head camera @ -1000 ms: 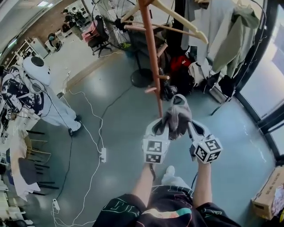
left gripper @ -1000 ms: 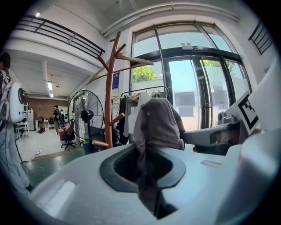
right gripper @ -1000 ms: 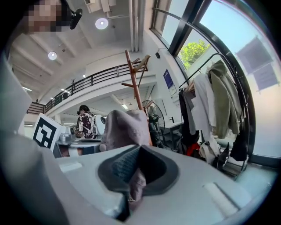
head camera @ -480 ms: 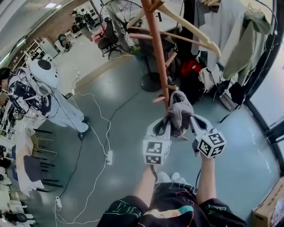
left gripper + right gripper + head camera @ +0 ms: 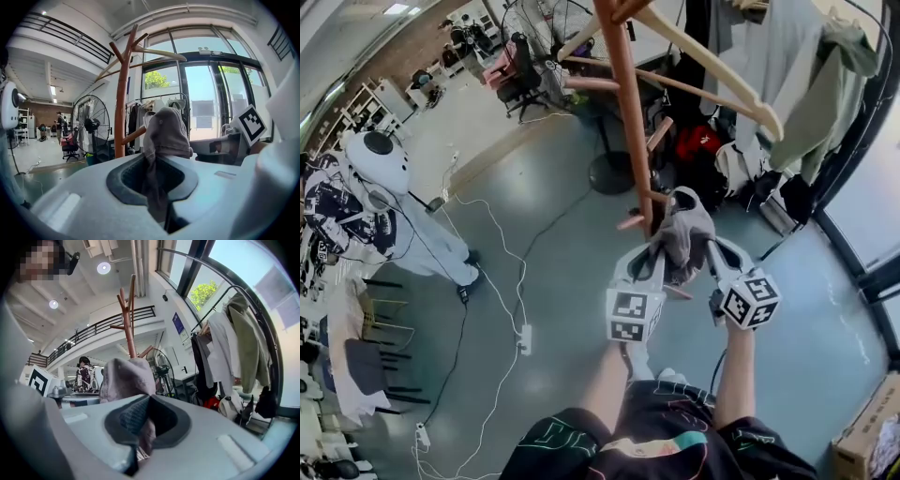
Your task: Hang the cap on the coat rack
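A grey cap (image 5: 681, 234) hangs between both grippers, held up close to the reddish-brown coat rack (image 5: 625, 103). My left gripper (image 5: 654, 258) is shut on the cap's left side, the right gripper (image 5: 705, 251) shut on its right side. In the left gripper view the cap (image 5: 164, 136) rises from the jaws, with the rack's pole (image 5: 123, 98) and a lower peg (image 5: 135, 135) just behind it to the left. From the right gripper view the cap (image 5: 126, 378) covers the pole's lower part, and the rack's top prongs (image 5: 127, 305) show above.
A clothes rail with hanging jackets (image 5: 806, 84) stands at the right, bags (image 5: 703, 150) on the floor under it. A floor fan (image 5: 609, 169) sits behind the rack. A person in a patterned top (image 5: 337, 202) stands at far left. Cables and a power strip (image 5: 523, 337) cross the floor. A cardboard box (image 5: 867, 431) lies at bottom right.
Both grippers have carried the cap forward and up, closer to the rack's pole and its lower pegs. Both grips have stayed shut throughout.
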Demonstrator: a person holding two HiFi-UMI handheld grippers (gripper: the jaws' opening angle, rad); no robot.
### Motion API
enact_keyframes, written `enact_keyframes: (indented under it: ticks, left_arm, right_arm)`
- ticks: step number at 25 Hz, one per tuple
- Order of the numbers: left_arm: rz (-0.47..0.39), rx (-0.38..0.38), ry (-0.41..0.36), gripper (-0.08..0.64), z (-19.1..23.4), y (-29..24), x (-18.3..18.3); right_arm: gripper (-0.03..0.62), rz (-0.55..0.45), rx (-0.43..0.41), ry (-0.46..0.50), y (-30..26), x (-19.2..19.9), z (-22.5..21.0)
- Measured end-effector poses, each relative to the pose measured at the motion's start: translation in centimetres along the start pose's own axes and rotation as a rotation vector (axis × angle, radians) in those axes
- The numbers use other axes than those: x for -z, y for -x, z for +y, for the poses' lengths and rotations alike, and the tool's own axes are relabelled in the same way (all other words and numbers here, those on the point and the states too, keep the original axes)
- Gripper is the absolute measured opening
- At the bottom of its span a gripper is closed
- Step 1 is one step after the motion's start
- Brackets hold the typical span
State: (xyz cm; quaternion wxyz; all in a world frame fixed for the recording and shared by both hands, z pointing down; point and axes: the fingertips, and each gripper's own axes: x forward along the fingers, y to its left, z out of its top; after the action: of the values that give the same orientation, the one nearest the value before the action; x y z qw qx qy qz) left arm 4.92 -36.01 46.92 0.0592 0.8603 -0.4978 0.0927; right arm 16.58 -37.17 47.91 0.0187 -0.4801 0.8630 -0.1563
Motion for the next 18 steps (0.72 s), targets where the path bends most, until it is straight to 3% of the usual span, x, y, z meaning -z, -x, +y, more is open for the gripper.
enact_keyframes:
  ticks: [3, 12, 18]
  left_arm:
    - [-0.002, 0.031, -0.007, 0.051, -0.3, -1.6, -0.5]
    - [0.061, -0.009, -0.003, 0.051, 2.4, -3.4, 2.3]
    - [-0.011, -0.006, -0.074, 0.051, 3.2, -2.7, 0.9]
  right_arm:
    - [0.008, -0.009, -0.002, 0.001, -0.6, -0.8, -0.4]
    - [0.008, 0.062, -0.009, -0.05, -3.8, 2.8, -1.3]
    - [0.008, 0.005, -0.023, -0.079, -5.0, 2.4, -0.7]
